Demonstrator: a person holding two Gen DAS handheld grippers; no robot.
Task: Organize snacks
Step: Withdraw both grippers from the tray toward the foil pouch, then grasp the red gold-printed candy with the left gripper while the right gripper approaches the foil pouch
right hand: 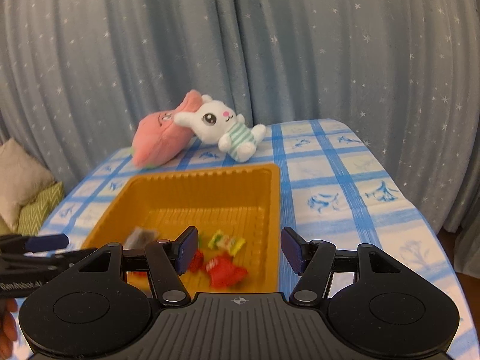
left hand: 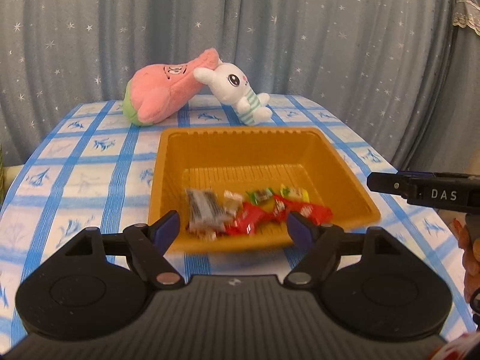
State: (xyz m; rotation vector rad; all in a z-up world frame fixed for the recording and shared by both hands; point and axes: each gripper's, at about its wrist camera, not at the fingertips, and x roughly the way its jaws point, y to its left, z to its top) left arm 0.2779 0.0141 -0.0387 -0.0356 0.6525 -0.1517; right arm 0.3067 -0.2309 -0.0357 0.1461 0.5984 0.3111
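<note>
An orange plastic tray (left hand: 234, 147) sits on the checked tablecloth and holds several wrapped snacks: a grey-black packet (left hand: 205, 210), red packets (left hand: 249, 222) and green and yellow candies (left hand: 259, 195). My left gripper (left hand: 234, 228) is open and empty, hovering at the tray's near rim. My right gripper (right hand: 238, 249) is open and empty over the tray's (right hand: 210, 180) near right corner, above a red packet (right hand: 225, 271) and a yellow-green candy (right hand: 226, 241). The grey packet (right hand: 142, 237) looks blurred in the right wrist view. The right gripper also shows in the left wrist view (left hand: 420, 189), and the left gripper in the right wrist view (right hand: 36, 249).
A pink plush (left hand: 168, 90) and a white rabbit plush (left hand: 237, 90) lie at the table's far edge against a starry blue curtain. The blue-and-white cloth (right hand: 345, 186) covers the table around the tray. Cushions (right hand: 24, 186) lie beyond the table's left side.
</note>
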